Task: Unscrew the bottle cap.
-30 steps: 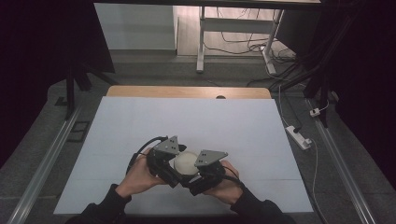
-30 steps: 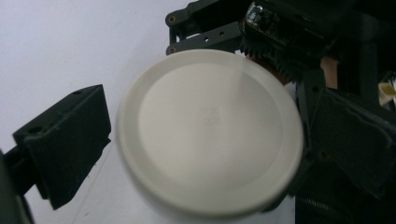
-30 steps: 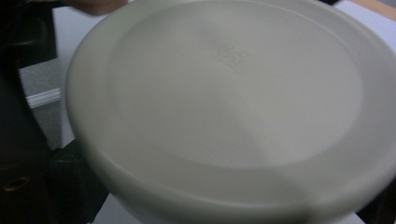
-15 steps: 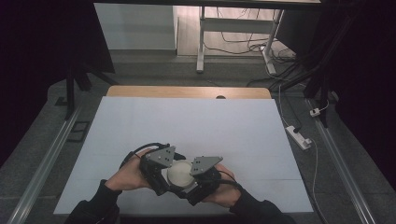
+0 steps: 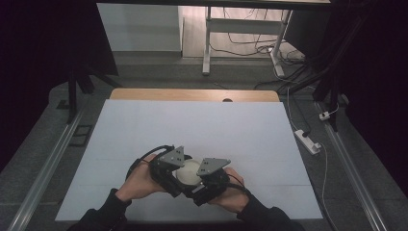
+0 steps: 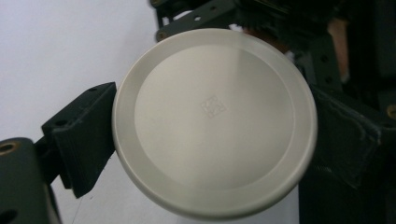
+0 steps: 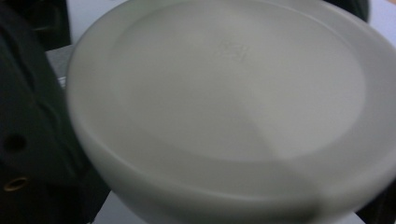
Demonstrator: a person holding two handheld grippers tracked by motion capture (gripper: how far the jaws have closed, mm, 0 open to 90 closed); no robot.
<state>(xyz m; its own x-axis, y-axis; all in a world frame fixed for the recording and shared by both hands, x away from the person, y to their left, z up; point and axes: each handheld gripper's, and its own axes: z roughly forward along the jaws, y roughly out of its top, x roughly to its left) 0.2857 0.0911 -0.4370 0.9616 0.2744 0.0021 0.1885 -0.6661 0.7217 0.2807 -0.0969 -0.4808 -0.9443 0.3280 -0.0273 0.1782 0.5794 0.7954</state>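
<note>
**Two grippers, one round white lid**

Right now the work looks like a hand-over, or a shared hold, of a round white lid (image 5: 188, 170). It sits low over the near part of the white table (image 5: 192, 125), between the left gripper (image 5: 169, 169) and the right gripper (image 5: 208, 179), close to the person's body.

In the left gripper view the lid (image 6: 214, 122) shows as a flat disc with a raised rim and a tiny square mark in its middle. One black jaw touches its left edge and the other dark jaw sits against its right edge, so the left gripper seems to be clamped on the lid across its width.

In the right gripper view the lid (image 7: 229, 107) is very close and blurry. A dark jaw stands at its left side, but I cannot tell if the right gripper is squeezing it or just next to it.

The lid is round, so it has no real long side (a circle is the same every way). Its flat face looks up, toward both gripper cameras, and it seems a bit tilted in the right gripper view.

My guess for the next move: one gripper must get a sure hold on the rim before the other lets go. The rim is thin and smooth, so a slow, gentle squeeze would help keep it from slipping.
</note>
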